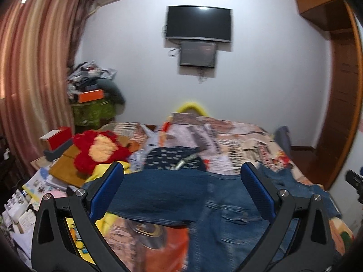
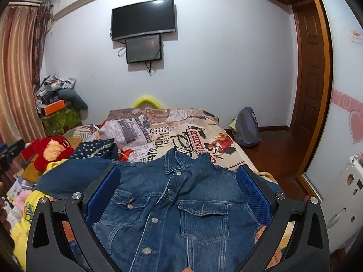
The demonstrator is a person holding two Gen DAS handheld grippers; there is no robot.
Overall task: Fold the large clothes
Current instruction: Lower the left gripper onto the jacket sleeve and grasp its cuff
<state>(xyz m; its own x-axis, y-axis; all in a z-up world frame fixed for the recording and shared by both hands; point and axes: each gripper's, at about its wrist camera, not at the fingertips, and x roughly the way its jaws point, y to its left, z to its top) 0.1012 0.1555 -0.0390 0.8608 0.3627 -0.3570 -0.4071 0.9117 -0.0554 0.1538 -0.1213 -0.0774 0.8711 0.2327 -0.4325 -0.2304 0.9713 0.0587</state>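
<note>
Well, from my left gripper the fingers stand spread wide with nothing between them, hovering over a sleeve of the denim jacket on the bed. At ten o'clock a red and yellow plush toy crowds the bed's edge, with a red box behind it and piled clutter by the curtain. At twelve o'clock a dotted navy garment lies just beyond the sleeve.

My right gripper is likewise released, its fingers apart above the denim jacket, which lies front up and buttoned with its collar at twelve o'clock. A yellow cloth sits at nine o'clock, and a grey backpack rests on the floor at two o'clock, clear of the bed.
</note>
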